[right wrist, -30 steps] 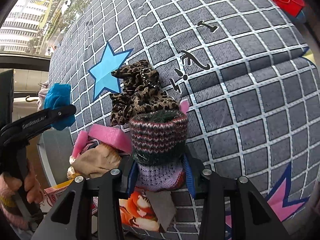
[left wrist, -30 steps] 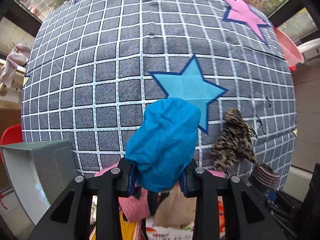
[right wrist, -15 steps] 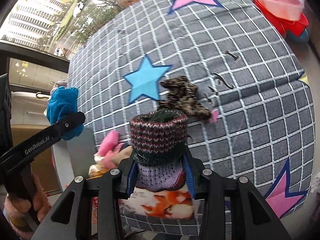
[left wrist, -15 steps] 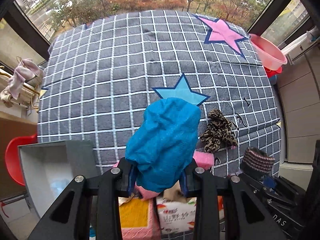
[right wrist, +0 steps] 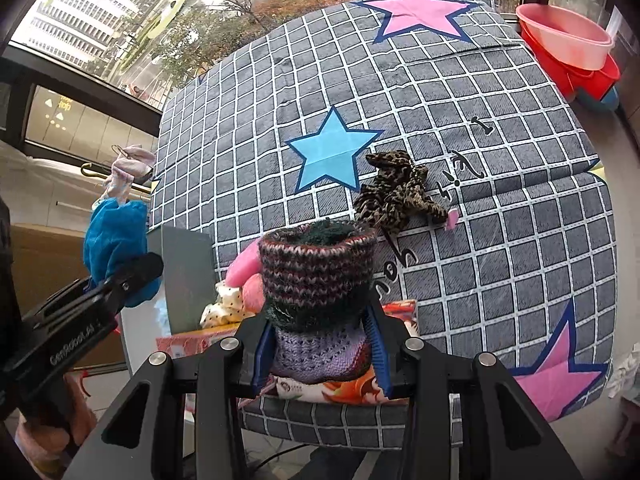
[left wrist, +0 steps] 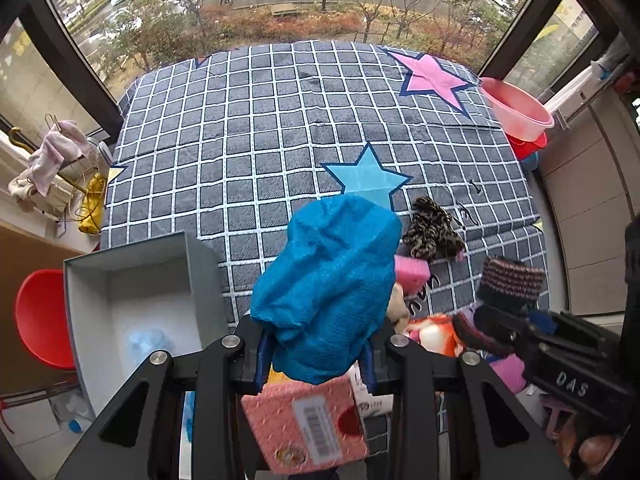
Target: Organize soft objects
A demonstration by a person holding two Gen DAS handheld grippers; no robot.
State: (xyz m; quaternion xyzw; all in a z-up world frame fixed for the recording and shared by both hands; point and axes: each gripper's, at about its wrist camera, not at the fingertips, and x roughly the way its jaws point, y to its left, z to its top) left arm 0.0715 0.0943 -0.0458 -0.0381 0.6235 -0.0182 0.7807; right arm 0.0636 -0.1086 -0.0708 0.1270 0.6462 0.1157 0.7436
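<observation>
My left gripper (left wrist: 316,356) is shut on a crumpled blue cloth (left wrist: 328,288), held high above the near edge of the checked bed cover (left wrist: 248,128). An open grey box (left wrist: 132,304) lies down to its left, something pale blue in its bottom. My right gripper (right wrist: 320,356) is shut on a striped knitted piece (right wrist: 316,280), which also shows at the right of the left wrist view as the knitted piece (left wrist: 510,284). A leopard-print cloth (right wrist: 394,196) lies on the cover beside the blue star. Pink foam (left wrist: 412,272), a beige soft item and printed packets sit at the near edge.
Pink and red basins (left wrist: 518,112) stand off the bed's far right corner. A red basin (left wrist: 40,312) sits on the floor left of the box. Cloths hang on a rail (left wrist: 48,160) at the left. Windows run behind the bed.
Both grippers have risen and drawn back from the bed with their loads, so the whole cover, the windows and the open box now show. Neither grip has altered.
</observation>
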